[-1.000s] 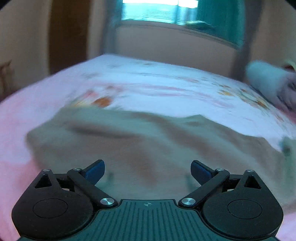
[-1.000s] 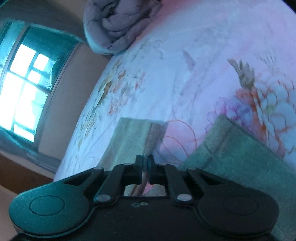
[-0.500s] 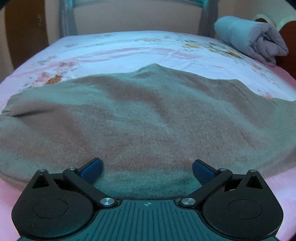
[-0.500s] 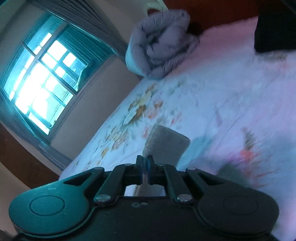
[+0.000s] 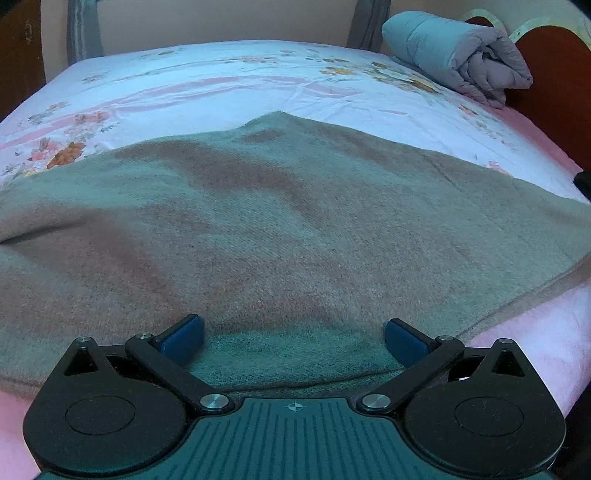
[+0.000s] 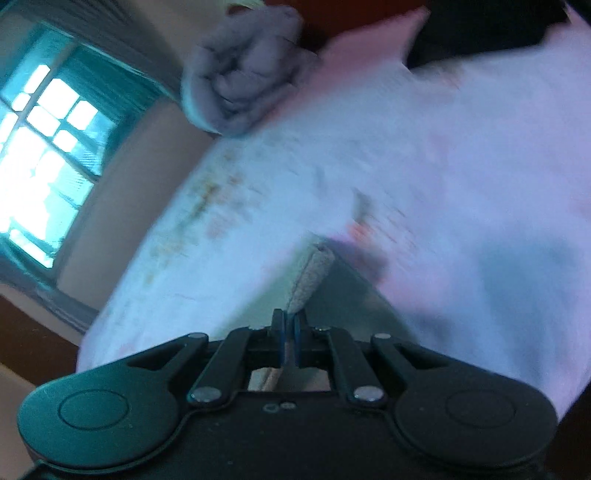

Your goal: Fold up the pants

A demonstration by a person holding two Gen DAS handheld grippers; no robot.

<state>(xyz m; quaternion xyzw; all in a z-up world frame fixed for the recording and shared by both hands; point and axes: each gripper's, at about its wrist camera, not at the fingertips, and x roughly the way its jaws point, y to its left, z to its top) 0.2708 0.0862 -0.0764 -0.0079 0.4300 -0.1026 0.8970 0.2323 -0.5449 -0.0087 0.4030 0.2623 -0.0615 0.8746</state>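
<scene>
The grey-brown pants [image 5: 280, 229] lie spread across the near half of the bed. My left gripper [image 5: 293, 338] is open and empty, low over the near edge of the pants, its blue pads [image 5: 181, 338] wide apart. My right gripper [image 6: 290, 325] is shut on a folded edge of the pants [image 6: 312, 275] and holds it lifted above the bed. The right wrist view is blurred.
The bed has a white and pink floral sheet [image 5: 229, 85]. A rolled grey quilt [image 5: 458, 59] lies at the headboard end, and also shows in the right wrist view [image 6: 243, 70]. A window [image 6: 40, 155] is on the wall. A dark object [image 6: 491, 29] lies on the bed's far side.
My left gripper has lowered and steadied over the near edge of the pants, still open. My right gripper, still shut on the cloth, has swung across the bed with it.
</scene>
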